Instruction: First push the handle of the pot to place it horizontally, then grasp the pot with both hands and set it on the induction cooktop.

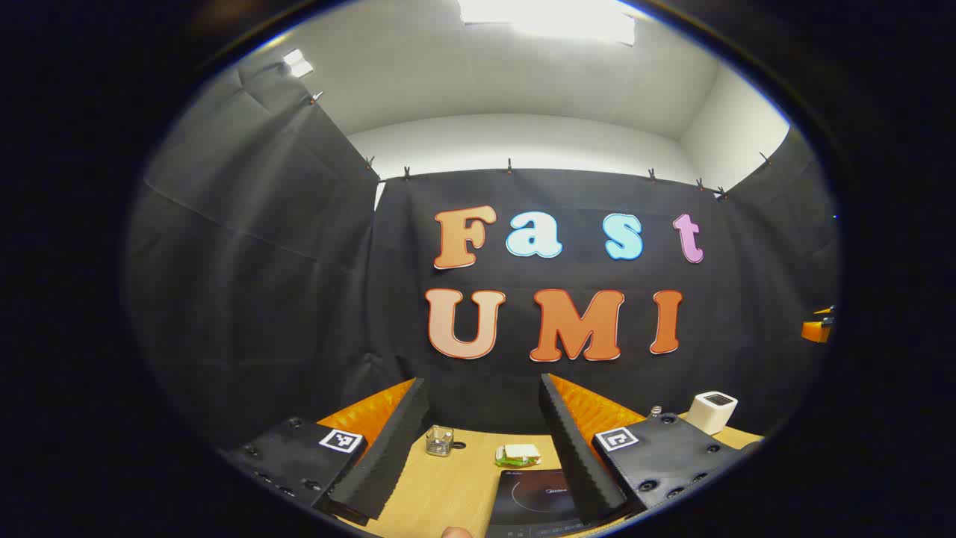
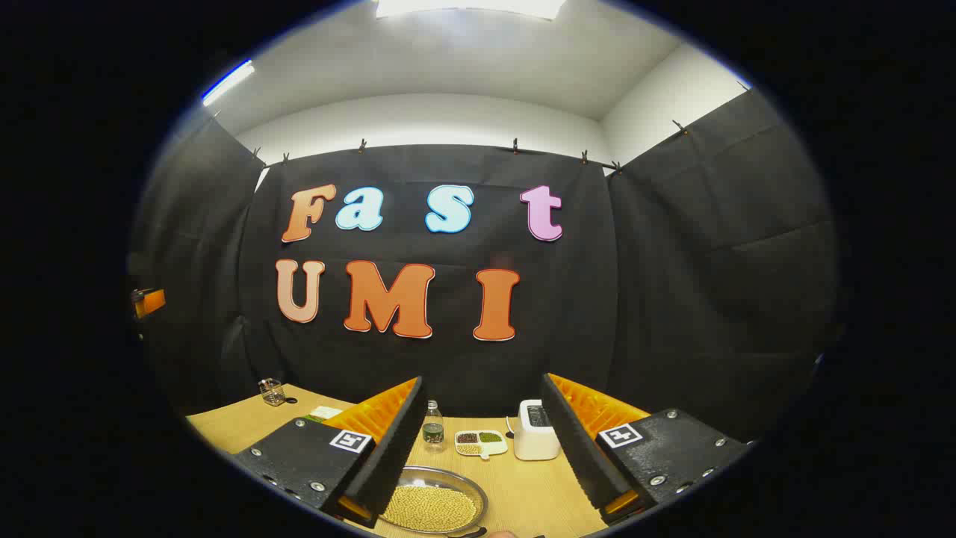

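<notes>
My left tongs (image 1: pixel 478 441) are held up high with the two fingers wide apart and nothing between them. My right tongs (image 2: pixel 482 441) are the same, spread wide and holding nothing. Both point at the black wall at the back, not down at the work. Past my left tongs I see the bench (image 1: pixel 441 493), and on it the dark induction cooktop (image 1: pixel 534 501) lies low down, between the fingers and close to me. Behind the cooktop sits a little sandwich on a green plate (image 1: pixel 517 454), and a small glass jar (image 1: pixel 439 440) stands to one side of it. A white box (image 1: pixel 712 412) stands far off on the other side. Past my right tongs I see a metal dish of yellow beans (image 2: pixel 432 508) just under the fingers. Behind it stand a small bottle (image 2: pixel 432 427), a white tray with little heaps of beans (image 2: pixel 479 442) and a white toaster (image 2: pixel 535 439). I cannot see the pot or its handle from here, so I cannot say where it sits. I think no step has begun yet. The handle push comes first. For that I must tip my tongs down, find the pot, and nudge its handle until it lies flat sideways.
</notes>
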{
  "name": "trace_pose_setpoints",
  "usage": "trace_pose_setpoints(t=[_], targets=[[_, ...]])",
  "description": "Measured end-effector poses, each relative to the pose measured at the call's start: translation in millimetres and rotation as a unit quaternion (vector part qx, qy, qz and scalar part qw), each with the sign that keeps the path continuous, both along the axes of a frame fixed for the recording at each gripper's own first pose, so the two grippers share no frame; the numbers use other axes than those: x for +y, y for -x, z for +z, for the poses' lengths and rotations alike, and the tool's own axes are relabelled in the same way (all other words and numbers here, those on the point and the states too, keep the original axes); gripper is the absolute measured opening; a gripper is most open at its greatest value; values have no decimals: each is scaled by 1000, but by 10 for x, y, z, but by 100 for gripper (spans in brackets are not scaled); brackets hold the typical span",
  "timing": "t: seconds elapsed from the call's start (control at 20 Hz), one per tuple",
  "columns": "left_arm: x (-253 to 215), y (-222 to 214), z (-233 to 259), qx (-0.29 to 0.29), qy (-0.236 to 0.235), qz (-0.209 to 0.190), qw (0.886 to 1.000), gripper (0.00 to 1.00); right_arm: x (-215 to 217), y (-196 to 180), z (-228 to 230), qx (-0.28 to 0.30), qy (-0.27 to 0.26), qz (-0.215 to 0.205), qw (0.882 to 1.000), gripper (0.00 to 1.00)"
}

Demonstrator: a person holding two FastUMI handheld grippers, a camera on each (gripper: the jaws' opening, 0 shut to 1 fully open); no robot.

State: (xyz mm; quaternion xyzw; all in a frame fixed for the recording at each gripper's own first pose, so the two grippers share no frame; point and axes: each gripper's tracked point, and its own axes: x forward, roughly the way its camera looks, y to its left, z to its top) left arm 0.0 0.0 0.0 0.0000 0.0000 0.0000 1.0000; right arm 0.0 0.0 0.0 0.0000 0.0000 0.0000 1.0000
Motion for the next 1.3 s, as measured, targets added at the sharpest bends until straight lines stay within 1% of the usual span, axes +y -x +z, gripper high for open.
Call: trace_pose_setpoints(t=[0.1, 0.15, 0.2, 0.3, 0.45, 0.6, 0.75, 0.85, 1.0, 1.15, 1.2, 1.25, 1.3], targets=[[-43, 29, 1, 11, 30, -13, 999, 99, -12, 23, 17, -2, -3, 1, 1000, 95], [-36, 26, -32, 17, 36, -18, 999, 99, -18, 25, 25, -3, -3, 0, 1000, 95], [13, 24, -59, 20, 25, -14, 999, 96, -18, 36, 23, -3, -1, -1, 1000, 95], [70, 37, -100, 22, -4, -2, 1000, 97, -4, 30, 21, -3, -2, -1, 1000, 95], [-40, 73, -48, 18, -11, -12, 1000, 99, -7, 50, 41, -4, -3, 0, 1000, 95], [-35, 88, 95, -6, -34, -4, 999, 98, -4, 45, 29, -6, -2, -3, 1000, 95], [-72, 122, 180, -23, -35, 0, 999, 99, -14, 56, 48, -8, -13, 2, 1000, 95], [-71, 127, 149, -21, -34, 0, 999, 99, -30, 69, 58, -11, -22, 5, 1000, 95], [-56, 121, 107, -15, -31, 2, 999, 99, -42, 65, 48, -13, -23, 5, 1000, 95], [-47, 99, 78, -13, -31, 5, 999, 99, -6, 72, 52, -14, -25, 13, 1000, 95], [-37, 85, 67, -12, -30, 6, 999, 99, 6, 67, 44, -14, -25, 17, 999, 94], [-40, 73, 62, -10, -30, 7, 999, 99, 27, 59, 35, -15, -24, 19, 999, 91], [-35, 73, 42, -10, -30, 7, 999, 99, 51, 52, 15, -14, -23, 21, 999, 94]])
